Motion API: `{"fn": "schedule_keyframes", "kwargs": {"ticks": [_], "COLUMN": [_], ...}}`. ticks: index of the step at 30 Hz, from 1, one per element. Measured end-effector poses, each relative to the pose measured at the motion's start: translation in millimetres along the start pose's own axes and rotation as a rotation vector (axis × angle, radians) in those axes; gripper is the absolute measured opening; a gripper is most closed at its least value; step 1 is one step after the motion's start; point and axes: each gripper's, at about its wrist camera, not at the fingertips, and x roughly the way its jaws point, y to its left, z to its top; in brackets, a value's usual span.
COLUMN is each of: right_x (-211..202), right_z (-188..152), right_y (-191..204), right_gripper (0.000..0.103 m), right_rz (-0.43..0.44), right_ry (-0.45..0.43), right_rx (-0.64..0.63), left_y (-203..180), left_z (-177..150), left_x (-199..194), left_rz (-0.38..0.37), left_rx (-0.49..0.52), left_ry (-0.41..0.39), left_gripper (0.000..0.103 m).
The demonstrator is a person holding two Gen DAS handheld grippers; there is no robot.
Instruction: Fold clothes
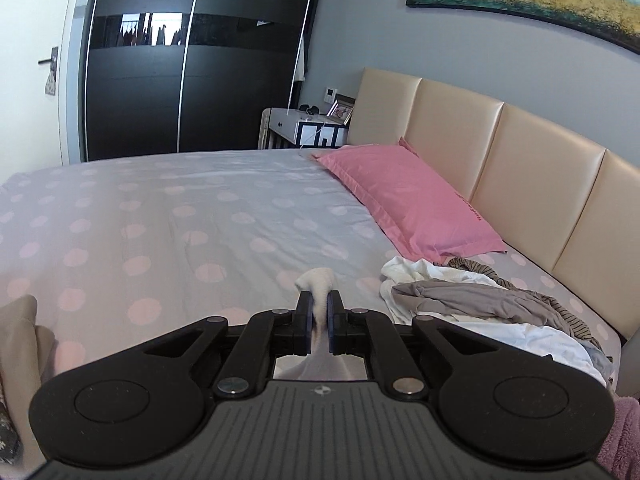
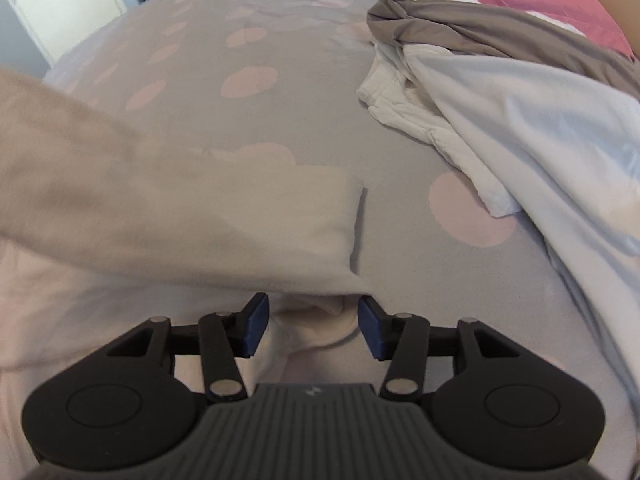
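My left gripper [image 1: 319,300] is shut on a cream garment [image 1: 317,280], pinching a bunched fold that sticks up between the blue pads and hangs down below them. In the right wrist view the same cream garment [image 2: 160,208] stretches from the upper left down to the gripper, slightly blurred. My right gripper [image 2: 312,320] is open, its fingers either side of a folded edge of this garment, low over the bed. A pile of unfolded clothes [image 1: 472,304], white, grey-brown and striped, lies on the bed to the right; it also shows in the right wrist view [image 2: 500,92].
The bed has a grey sheet [image 1: 180,220] with pink dots. A pink pillow [image 1: 404,196] lies against the beige headboard [image 1: 500,152]. A dark wardrobe [image 1: 180,80] and a white bedside table [image 1: 296,124] stand beyond the bed. Beige cloth [image 1: 20,332] lies at the left edge.
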Motion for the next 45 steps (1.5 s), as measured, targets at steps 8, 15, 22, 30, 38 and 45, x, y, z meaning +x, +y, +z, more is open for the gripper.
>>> {"fn": "schedule_keyframes", "kwargs": {"ticks": [8, 15, 22, 30, 38, 45], "right_x": [-3, -7, 4, 5, 8, 7], "right_z": [4, 5, -4, -11, -19, -14], "right_y": [-3, 3, 18, 32, 46, 45], "right_gripper": [0.056, 0.056, 0.047, 0.013, 0.014, 0.037], "right_rz": [0.003, 0.018, 0.009, -0.001, -0.025, -0.019], "right_ry": [-0.052, -0.06, -0.048, -0.049, -0.036, 0.05], "right_rx": [0.112, 0.076, -0.047, -0.128, -0.229, -0.239], "left_y": [-5, 12, 70, 146, 201, 210], "left_z": [16, 17, -21, -98, -192, -228], "left_x": [-17, -34, -37, -56, -43, -26], "left_rz": [0.023, 0.09, 0.223, 0.329, 0.372, 0.338], "left_rx": [0.026, 0.031, -0.047, -0.203, -0.337, -0.388], "left_ry": [-0.051, -0.046, 0.057, 0.166, 0.308, 0.372], "left_gripper": [0.005, 0.005, 0.005, 0.005, 0.005, 0.005]}}
